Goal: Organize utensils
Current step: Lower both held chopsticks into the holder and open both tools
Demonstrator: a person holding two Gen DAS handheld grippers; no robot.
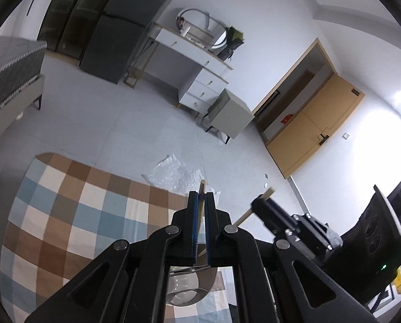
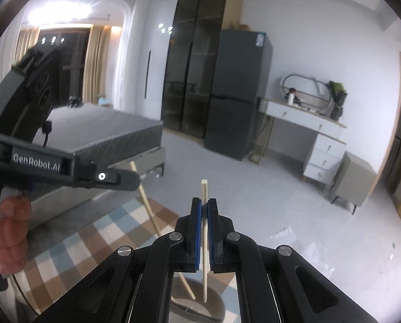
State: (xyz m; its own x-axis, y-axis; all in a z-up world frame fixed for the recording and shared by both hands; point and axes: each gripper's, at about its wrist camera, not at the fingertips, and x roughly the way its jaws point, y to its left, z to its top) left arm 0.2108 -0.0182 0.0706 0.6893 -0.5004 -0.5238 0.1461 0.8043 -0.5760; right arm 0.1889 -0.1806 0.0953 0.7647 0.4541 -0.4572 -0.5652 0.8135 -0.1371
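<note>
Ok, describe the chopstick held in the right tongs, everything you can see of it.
The chopstick is a pale, wooden-looking stick with a squared upper end. It stands nearly upright, clamped between the blue pads of the right tongs, which are shut on it. Its top sticks out above the fingertips; its thinner lower end hangs down toward a round grey container below, contact unclear. The left wrist view shows the same stick slanting through those tongs.

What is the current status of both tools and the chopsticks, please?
Left tool shut on one chopstick. Right tool shut on the other chopstick, lower end over a grey container. Nothing seen in the way.
</note>
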